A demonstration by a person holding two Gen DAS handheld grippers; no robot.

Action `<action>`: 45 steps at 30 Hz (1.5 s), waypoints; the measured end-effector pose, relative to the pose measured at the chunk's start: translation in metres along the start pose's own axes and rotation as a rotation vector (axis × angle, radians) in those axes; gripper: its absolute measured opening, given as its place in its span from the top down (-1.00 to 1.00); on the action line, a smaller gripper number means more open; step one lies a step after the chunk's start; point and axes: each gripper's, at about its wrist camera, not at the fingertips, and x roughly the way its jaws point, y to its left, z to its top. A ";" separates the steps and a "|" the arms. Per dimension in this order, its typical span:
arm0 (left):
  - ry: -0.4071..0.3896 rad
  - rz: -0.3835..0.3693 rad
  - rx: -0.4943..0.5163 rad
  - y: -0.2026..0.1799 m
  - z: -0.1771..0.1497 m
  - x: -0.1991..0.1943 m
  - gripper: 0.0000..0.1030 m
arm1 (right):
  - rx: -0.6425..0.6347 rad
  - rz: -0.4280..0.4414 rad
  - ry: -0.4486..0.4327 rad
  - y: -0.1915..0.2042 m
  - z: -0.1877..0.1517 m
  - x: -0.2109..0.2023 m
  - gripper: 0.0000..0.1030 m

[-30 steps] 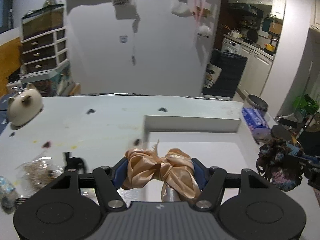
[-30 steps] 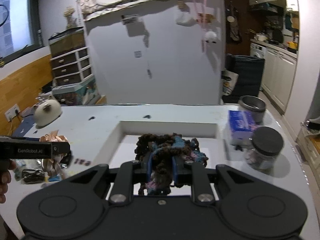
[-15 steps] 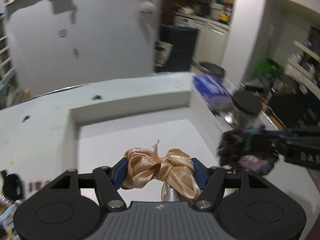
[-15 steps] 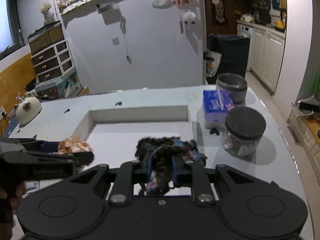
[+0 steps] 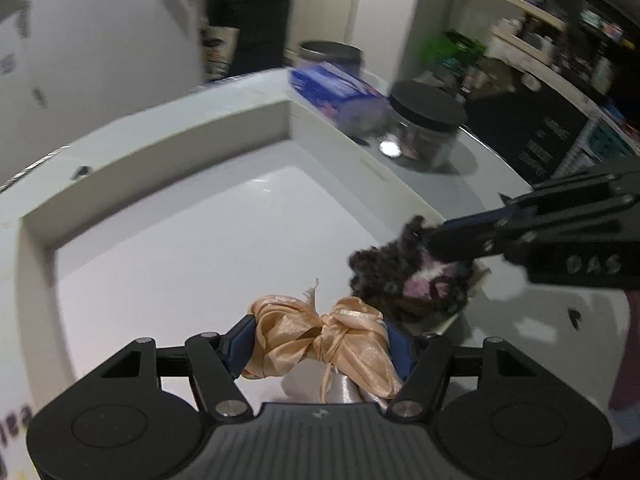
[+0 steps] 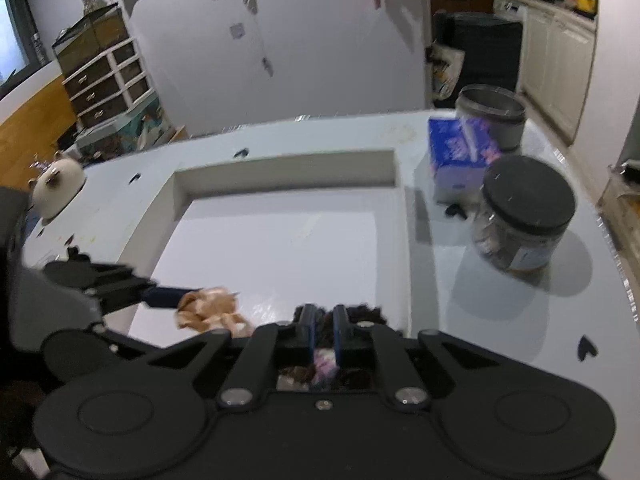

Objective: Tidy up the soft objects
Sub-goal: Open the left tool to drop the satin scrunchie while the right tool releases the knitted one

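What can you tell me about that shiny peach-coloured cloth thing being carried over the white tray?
The peach satin scrunchie is a glossy, crumpled fabric ring, cinched in the middle so it looks like a bow, with a frayed tip sticking up. The left gripper holds it, one blue pad pressing each end. It hangs above the near part of the white tray, close beside the dark woolly scrunchie in the right gripper.

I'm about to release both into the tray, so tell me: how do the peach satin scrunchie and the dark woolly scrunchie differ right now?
The peach satin scrunchie is smooth, shiny and pale; the dark woolly scrunchie is fuzzy, brown-black with pink patches. The satin one is stretched across the left gripper, whose jaws stand wide; the woolly one is pinched in the right gripper, jaws nearly together. Both are held above the near end of the white tray, close together.
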 end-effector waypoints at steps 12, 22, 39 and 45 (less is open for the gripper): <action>0.075 -0.061 0.224 -0.013 0.011 0.034 -0.50 | 0.053 -0.079 0.123 -0.015 -0.018 0.031 0.75; 0.051 -0.043 0.118 0.000 0.008 0.008 -0.79 | 0.044 -0.104 0.099 -0.008 -0.017 0.021 0.74; 0.169 -0.041 -0.102 0.019 0.009 0.009 0.24 | 0.056 -0.077 0.053 -0.002 -0.016 0.002 0.74; 0.133 -0.092 -0.059 0.010 0.009 0.006 0.31 | 0.060 -0.078 0.061 -0.002 -0.018 0.003 0.74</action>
